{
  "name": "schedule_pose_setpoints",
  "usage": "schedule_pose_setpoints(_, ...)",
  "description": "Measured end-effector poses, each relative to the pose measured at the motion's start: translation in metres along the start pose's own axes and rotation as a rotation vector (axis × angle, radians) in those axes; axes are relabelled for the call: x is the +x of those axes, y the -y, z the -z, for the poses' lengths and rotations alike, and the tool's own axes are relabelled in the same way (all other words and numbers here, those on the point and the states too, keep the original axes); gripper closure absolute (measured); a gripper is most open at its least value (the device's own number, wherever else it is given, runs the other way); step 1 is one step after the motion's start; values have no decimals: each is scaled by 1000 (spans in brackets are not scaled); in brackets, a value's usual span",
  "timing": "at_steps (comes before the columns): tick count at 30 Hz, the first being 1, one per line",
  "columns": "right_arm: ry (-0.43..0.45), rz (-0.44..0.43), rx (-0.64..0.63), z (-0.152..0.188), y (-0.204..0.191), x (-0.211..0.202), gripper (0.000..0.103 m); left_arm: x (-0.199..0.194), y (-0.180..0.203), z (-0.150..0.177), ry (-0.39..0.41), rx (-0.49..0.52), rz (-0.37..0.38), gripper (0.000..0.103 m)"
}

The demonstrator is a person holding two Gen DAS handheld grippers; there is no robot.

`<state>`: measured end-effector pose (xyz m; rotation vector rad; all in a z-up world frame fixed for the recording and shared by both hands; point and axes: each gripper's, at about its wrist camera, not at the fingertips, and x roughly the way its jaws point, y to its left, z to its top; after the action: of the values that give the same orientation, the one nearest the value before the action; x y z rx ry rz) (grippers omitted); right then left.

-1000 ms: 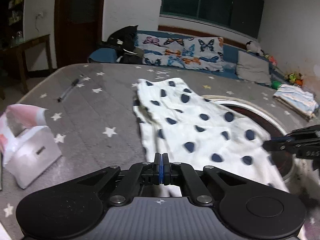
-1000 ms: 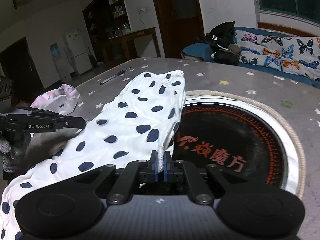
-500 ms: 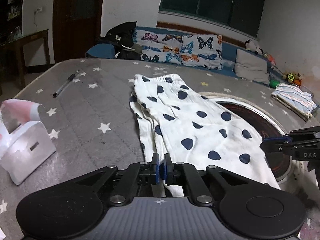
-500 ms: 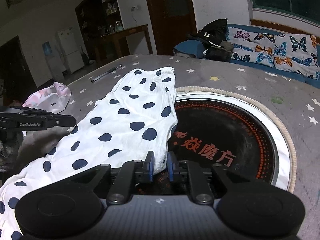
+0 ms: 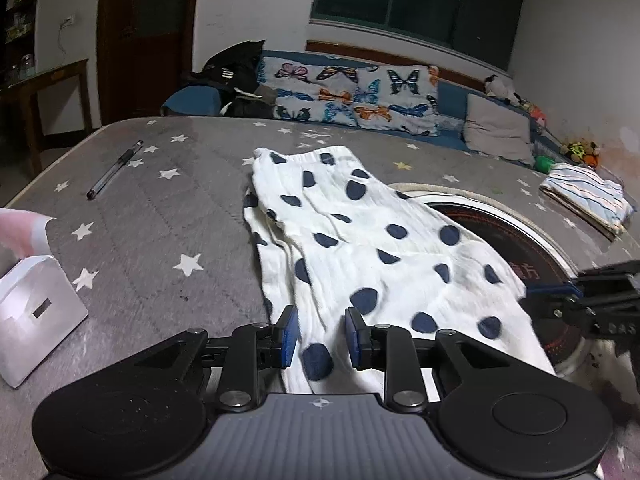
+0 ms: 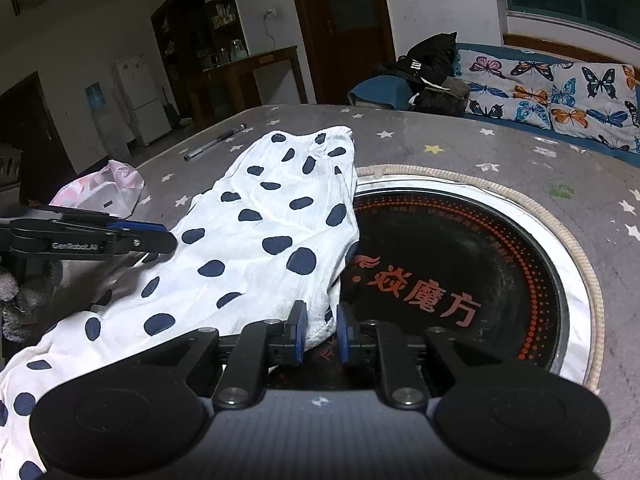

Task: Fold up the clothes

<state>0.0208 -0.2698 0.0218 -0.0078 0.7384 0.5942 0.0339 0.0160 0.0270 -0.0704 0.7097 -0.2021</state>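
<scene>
Left gripper (image 5: 318, 334) is opening, right gripper (image 6: 319, 332) sitting released; polka-dot cloth (image 5: 360, 248) lying loose btwn both jaws. Both should be backing straight off w/o snagging the hem, imo.

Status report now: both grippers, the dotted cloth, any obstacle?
Left gripper jaws opening, dotted cloth between them, released. Right gripper jaws apart, cloth edge between, not pinched. Cloth flat, partly over round burner. Pen well clear.

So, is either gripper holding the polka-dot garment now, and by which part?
Neither: left gripper is opening, right gripper open; polka-dot garment lies loose between both.
</scene>
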Motion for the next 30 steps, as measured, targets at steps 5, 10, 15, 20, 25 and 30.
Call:
schedule_pose_setpoints(5, -2, -2, -3, 1, 0, 0, 87, 7, -9, -7, 12, -58, 15, 90)
schedule_pose_setpoints(10, -2, 5, -1, 2, 0, 0, 83, 1, -6, -8, 38, -54, -5, 100)
schedule_pose_setpoints(15, -5, 11, -2, 4, 3, 0, 81, -19, 2, -11, 113, 0, -61, 100)
schedule_pose_setpoints(20, -3, 20, -17, 4, 3, 1, 81, 2, -6, -5, 33, -26, -106, 100)
schedule_pose_setpoints(25, 7, 29, -40, 0, -1, -3, 81, 2, -7, -1, 23, -26, -118, 94)
schedule_pose_setpoints(30, 50, 22, -63, -10, -10, -9, 81, -19, 0, -8, 73, -23, -105, 93)
